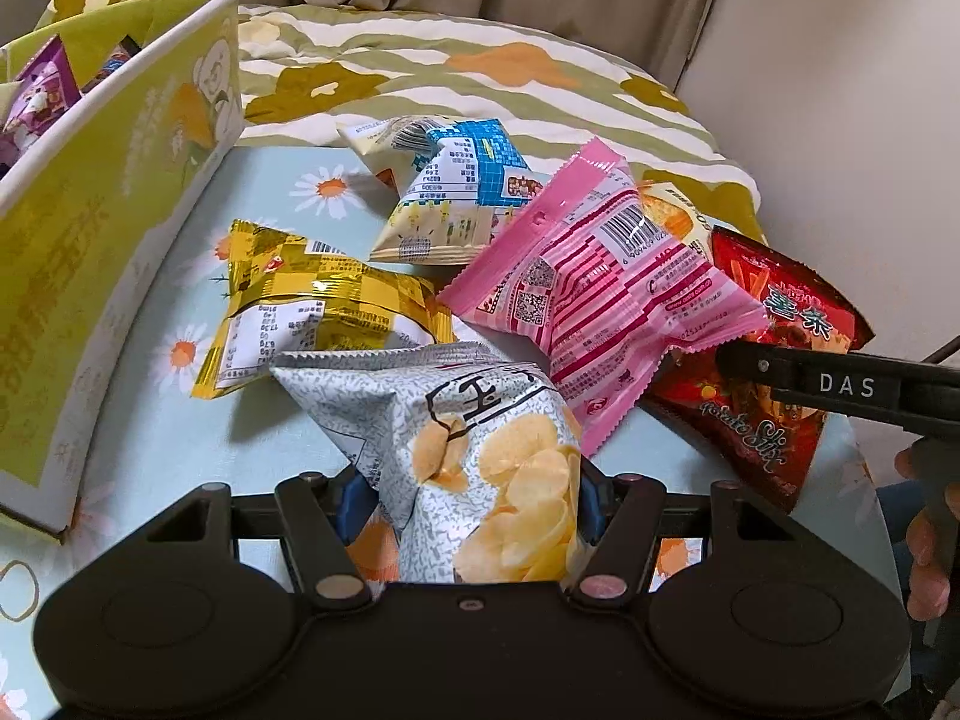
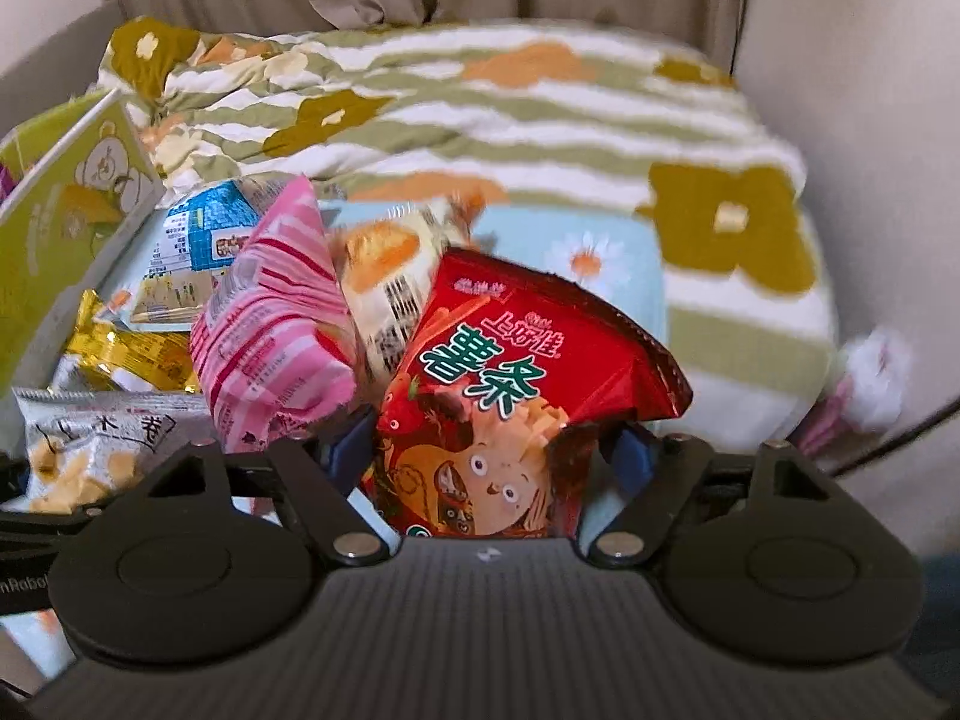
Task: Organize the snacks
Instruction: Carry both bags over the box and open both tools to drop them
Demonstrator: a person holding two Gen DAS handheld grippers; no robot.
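Note:
My left gripper [image 1: 474,504] is shut on a grey potato-chip bag [image 1: 480,420], its blue pads pressing both sides of the bag's lower end. In the right wrist view my right gripper [image 2: 486,450] is shut on a red potato-stick bag [image 2: 498,372], which crumples between the pads. One black finger [image 1: 840,387] of the right gripper crosses that red bag [image 1: 774,324] in the left wrist view. A pink bag [image 1: 600,294], a gold bag [image 1: 312,300], a blue-and-white bag [image 1: 456,192] and a cream bag [image 1: 672,210] lie loose between them.
A green cardboard box [image 1: 90,228] stands at the left, with a purple snack [image 1: 42,90] inside. The snacks rest on a light-blue daisy cloth [image 1: 198,420]. A striped flowered blanket [image 1: 480,72] lies behind. A person's hand [image 1: 930,540] shows at the right edge.

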